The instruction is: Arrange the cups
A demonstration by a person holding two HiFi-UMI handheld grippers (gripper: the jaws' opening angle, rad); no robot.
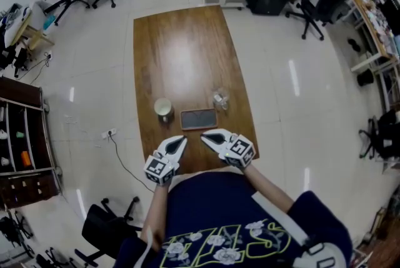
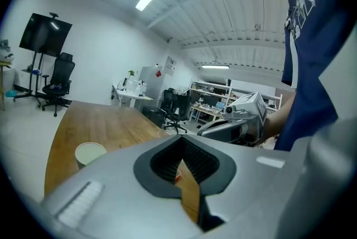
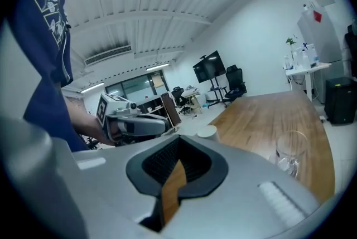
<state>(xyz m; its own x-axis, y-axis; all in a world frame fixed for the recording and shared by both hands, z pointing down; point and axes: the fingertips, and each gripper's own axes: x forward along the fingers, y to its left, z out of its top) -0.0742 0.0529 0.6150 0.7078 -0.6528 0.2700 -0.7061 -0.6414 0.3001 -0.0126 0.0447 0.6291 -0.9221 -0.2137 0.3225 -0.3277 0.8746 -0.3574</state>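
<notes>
A long brown wooden table (image 1: 184, 54) fills the middle of the head view, and everything on it sits near the end closest to the person. Over that near edge hang the left gripper (image 1: 181, 141) and the right gripper (image 1: 205, 134), well apart from the cups, their tips angled toward each other and toward the far end. Each gripper view shows its jaws pressed together and pinching nothing (only a strip of table wood shows through the dark notch). Just beyond the tips lies a dark rectangular tray (image 1: 199, 119) with a reddish-brown rim, its long side across the table; its flat dark bed carries nothing that can be made out. Just beside the tray's far left corner a pale paper cup (image 1: 164, 109) stands upright, and the left gripper view looks down on its mouth and shows only a plain cream inside. Just beyond the tray's far right corner stands a clear drinking glass (image 1: 220, 98), also upright; something crumpled and see-through glints in its base, but what it is cannot be told.
</notes>
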